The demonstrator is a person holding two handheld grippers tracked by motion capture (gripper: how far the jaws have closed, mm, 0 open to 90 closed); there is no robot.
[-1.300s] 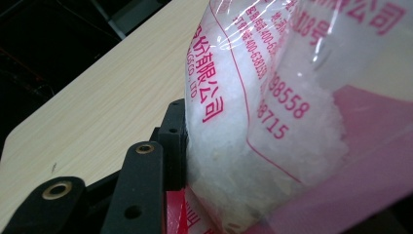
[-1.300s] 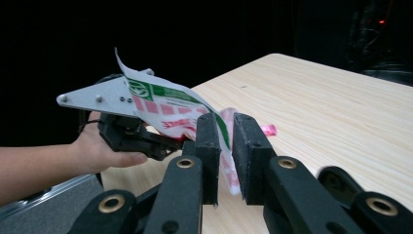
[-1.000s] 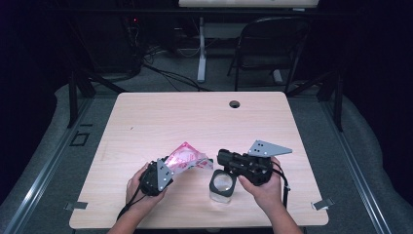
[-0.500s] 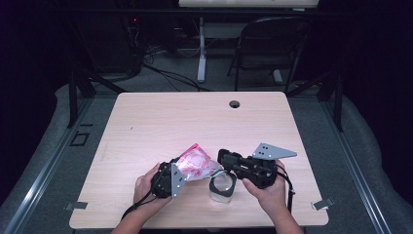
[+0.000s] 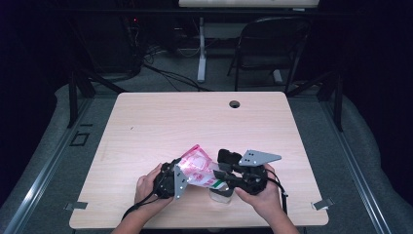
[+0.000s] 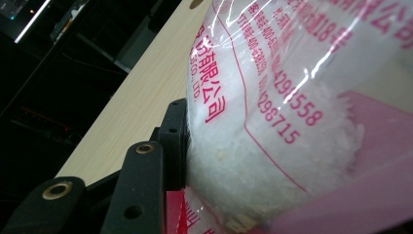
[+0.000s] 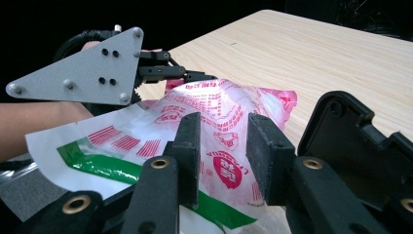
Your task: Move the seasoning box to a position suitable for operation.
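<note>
A pink and white plastic bag (image 5: 197, 168) of white grains hangs at the table's near edge, tilted toward a clear jar (image 5: 221, 196) that stands under its lower end. My left gripper (image 5: 178, 176) is shut on the bag's left side. In the left gripper view one black finger (image 6: 173, 141) presses into the bulging bag (image 6: 272, 122). My right gripper (image 5: 220, 173) faces the bag from the right; its jaws have just been opening. In the right gripper view they (image 7: 223, 131) stand apart in front of the bag (image 7: 214, 112) without pressing on it. The left gripper (image 7: 195, 77) shows behind.
The light wooden table (image 5: 195, 122) has a cable hole (image 5: 234, 104) near its far edge. A folding chair (image 5: 272, 44) and cables stand on the dark floor beyond. Both hands work close to the front edge.
The left gripper has carried the bag a little to the right, so its lower end now lies over the jar and against the right gripper.
</note>
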